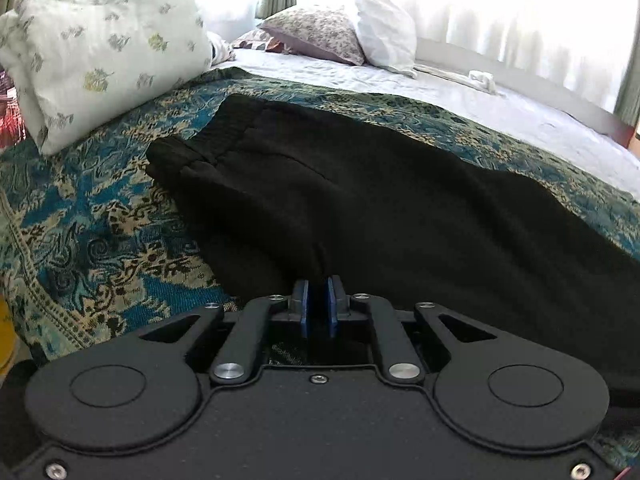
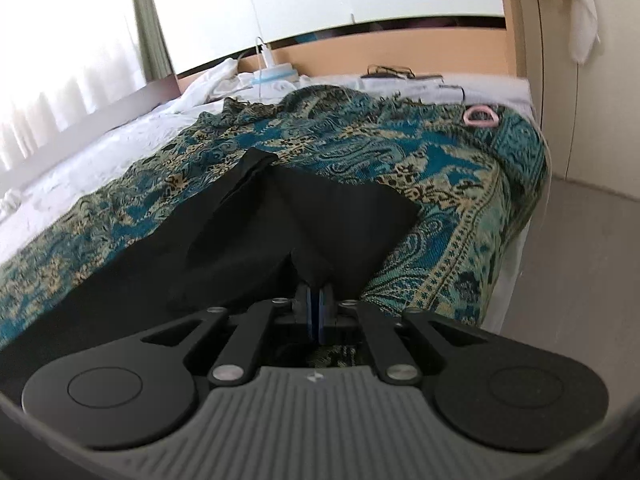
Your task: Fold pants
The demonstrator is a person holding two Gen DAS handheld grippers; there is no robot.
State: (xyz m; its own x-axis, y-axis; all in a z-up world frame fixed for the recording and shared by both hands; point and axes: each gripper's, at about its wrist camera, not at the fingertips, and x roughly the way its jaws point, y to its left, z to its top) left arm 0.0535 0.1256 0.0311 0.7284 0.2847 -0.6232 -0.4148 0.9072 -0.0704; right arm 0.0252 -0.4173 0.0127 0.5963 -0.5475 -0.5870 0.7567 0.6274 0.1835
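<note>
Black soft-fabric pants (image 1: 360, 200) lie flat across one teal-and-cream patterned woven blanket (image 1: 80, 240) on the bed. The left gripper (image 1: 319, 292) is clenched on a pinch of cloth at the pants' near edge; the right gripper (image 2: 318, 296) likewise grips the near edge by the leg ends. Three pillows lie beyond.

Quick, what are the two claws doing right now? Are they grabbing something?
Left gripper: closed, pinching the black pants.
Right gripper: closed, pinching a pulled-up fold of the same pants.
</note>
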